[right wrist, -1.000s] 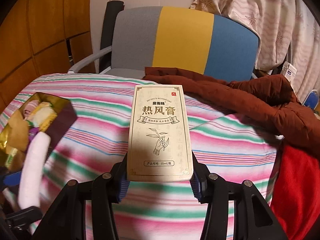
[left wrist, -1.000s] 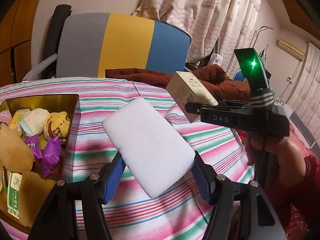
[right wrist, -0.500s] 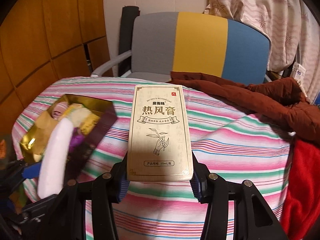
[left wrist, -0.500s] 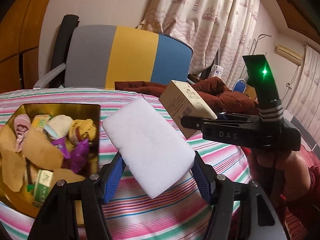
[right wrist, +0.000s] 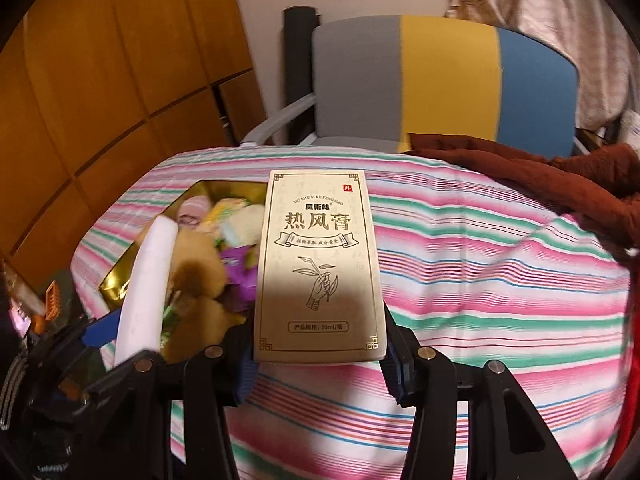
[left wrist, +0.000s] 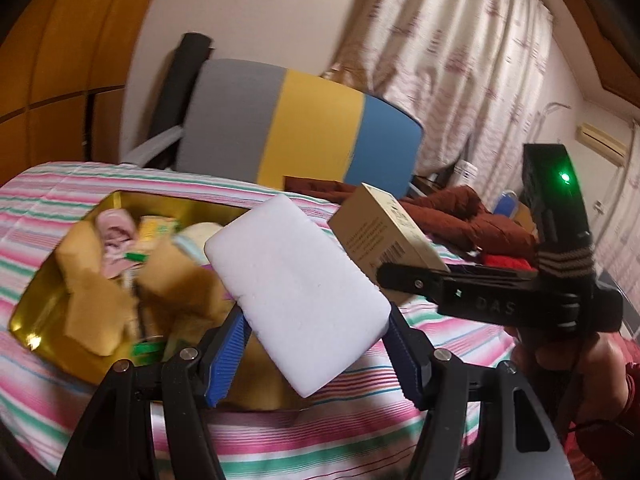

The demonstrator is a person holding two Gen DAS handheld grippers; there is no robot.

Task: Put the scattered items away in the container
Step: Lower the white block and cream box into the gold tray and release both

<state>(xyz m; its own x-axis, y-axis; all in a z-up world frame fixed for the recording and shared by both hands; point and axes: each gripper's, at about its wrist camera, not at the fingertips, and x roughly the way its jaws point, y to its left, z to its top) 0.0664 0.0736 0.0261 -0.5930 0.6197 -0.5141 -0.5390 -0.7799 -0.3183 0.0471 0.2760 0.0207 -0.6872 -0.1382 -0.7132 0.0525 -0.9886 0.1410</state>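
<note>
My left gripper [left wrist: 316, 344] is shut on a white sponge block [left wrist: 296, 296] and holds it above the near right part of the gold tin [left wrist: 28, 312], which is full of small packets and soft items. My right gripper [right wrist: 320, 360] is shut on a beige ointment box [right wrist: 318, 268] and holds it in the air just right of the tin [right wrist: 120, 280]. The box [left wrist: 384, 236] and the right gripper also show in the left wrist view. The sponge [right wrist: 148, 280] shows edge-on in the right wrist view.
The tin sits on a striped pink, green and white cloth [right wrist: 500, 280]. A brown jacket [right wrist: 560, 184] lies at the far right of the cloth. A grey, yellow and blue chair [right wrist: 440, 80] stands behind. A wooden wall [right wrist: 100, 80] is at the left.
Both grippers have moved left toward the tin with their loads. The sponge now hangs over the tin and the box is beside its right edge.
</note>
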